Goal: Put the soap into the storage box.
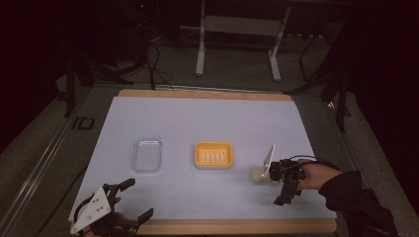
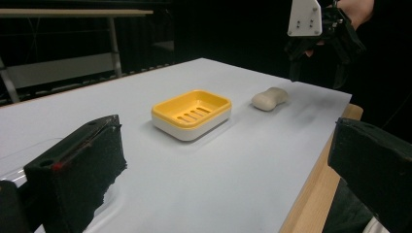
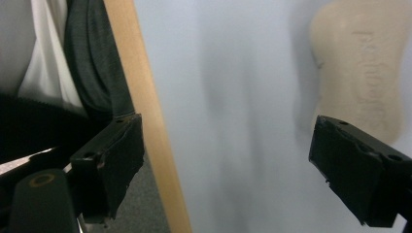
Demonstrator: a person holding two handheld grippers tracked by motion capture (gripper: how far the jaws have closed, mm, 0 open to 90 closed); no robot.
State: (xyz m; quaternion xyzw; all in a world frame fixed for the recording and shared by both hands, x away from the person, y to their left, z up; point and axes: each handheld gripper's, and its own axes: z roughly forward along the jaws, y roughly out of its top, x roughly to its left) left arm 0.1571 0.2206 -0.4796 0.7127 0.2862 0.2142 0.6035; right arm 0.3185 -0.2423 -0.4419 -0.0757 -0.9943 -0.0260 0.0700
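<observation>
Nearby, soap dish flanks soap.

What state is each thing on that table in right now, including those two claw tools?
soap bar: lying flat on the table, not gripped.
yellow soap dish: upright, empty.
clear lid: lying flat, apart from the dish.
left gripper: open, holding nothing.
right gripper: open, beside the soap, holding nothing.

A pale, bone-shaped soap lies flat on the bench, alone, at about 3 o'clock from the yellow soap dish, close by.
</observation>
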